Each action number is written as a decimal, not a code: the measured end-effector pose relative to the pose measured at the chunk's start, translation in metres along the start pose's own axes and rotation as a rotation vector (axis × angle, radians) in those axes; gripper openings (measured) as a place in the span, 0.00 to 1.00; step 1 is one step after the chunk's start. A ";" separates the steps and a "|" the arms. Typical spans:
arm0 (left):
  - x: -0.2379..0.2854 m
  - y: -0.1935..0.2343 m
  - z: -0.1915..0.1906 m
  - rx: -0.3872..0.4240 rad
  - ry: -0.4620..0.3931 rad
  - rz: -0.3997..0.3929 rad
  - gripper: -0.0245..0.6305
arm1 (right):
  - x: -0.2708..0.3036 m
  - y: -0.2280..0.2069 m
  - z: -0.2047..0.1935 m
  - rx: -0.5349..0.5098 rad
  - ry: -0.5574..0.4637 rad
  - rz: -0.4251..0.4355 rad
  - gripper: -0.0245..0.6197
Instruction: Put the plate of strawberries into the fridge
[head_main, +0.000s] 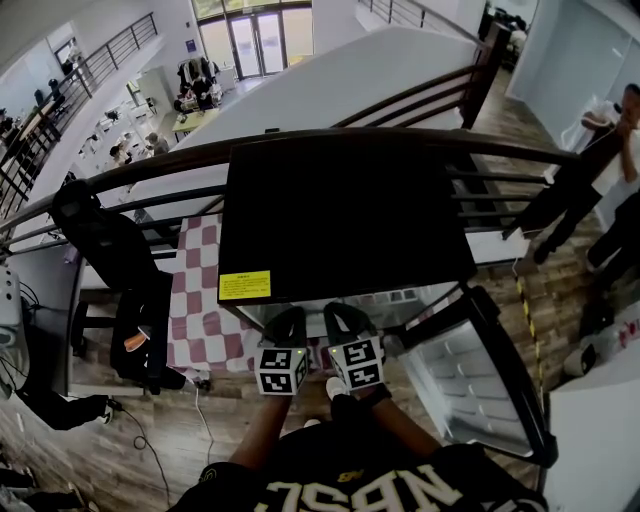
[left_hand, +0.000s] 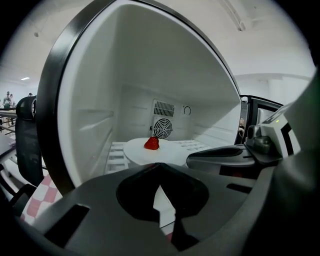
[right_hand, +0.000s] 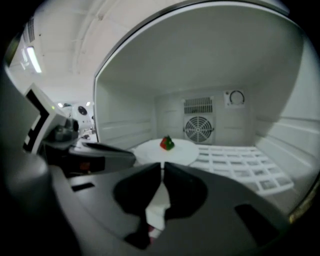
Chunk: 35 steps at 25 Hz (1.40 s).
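- We find the plate (left_hand: 172, 152) and its single strawberry (left_hand: 151, 144) only in the two gripper views. It lies on the white shelf (right_hand: 235, 165) inside the fridge (head_main: 340, 215), before the rear fan (right_hand: 198, 129).
- The left gripper (left_hand: 159, 167) and right gripper (right_hand: 162, 167) have their jaws closed and empty, near the plate's rim.
- Only the head view gives us the fridge's black top, its yellow label (head_main: 245, 285) unreadable.

The plate (right_hand: 181, 153) sits on the rack (right_hand: 235, 165) inside the fridge (head_main: 345, 220). One strawberry (right_hand: 167, 143) lies on the plate. A fan (right_hand: 198, 129) is on the back wall behind it. The fridge door (head_main: 480, 385) stands open on the right. A cloth (head_main: 200, 315) lies left of the fridge.
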<state>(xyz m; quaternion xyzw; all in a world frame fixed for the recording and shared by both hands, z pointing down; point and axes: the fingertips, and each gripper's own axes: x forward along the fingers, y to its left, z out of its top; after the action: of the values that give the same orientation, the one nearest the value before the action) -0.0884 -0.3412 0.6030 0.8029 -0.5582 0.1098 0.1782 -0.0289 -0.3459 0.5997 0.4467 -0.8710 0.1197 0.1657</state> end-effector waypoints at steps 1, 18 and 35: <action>0.001 0.000 0.001 -0.004 -0.001 -0.002 0.07 | 0.001 0.000 0.001 0.000 0.002 0.000 0.09; -0.073 -0.025 0.059 0.012 -0.246 -0.122 0.07 | -0.072 0.009 0.042 0.048 -0.204 -0.005 0.07; -0.109 -0.036 0.050 -0.015 -0.266 -0.147 0.07 | -0.119 0.001 0.042 0.077 -0.254 -0.094 0.07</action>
<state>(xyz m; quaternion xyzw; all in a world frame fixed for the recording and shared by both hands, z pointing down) -0.0944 -0.2571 0.5107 0.8477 -0.5174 -0.0151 0.1162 0.0278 -0.2725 0.5141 0.5048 -0.8577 0.0875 0.0425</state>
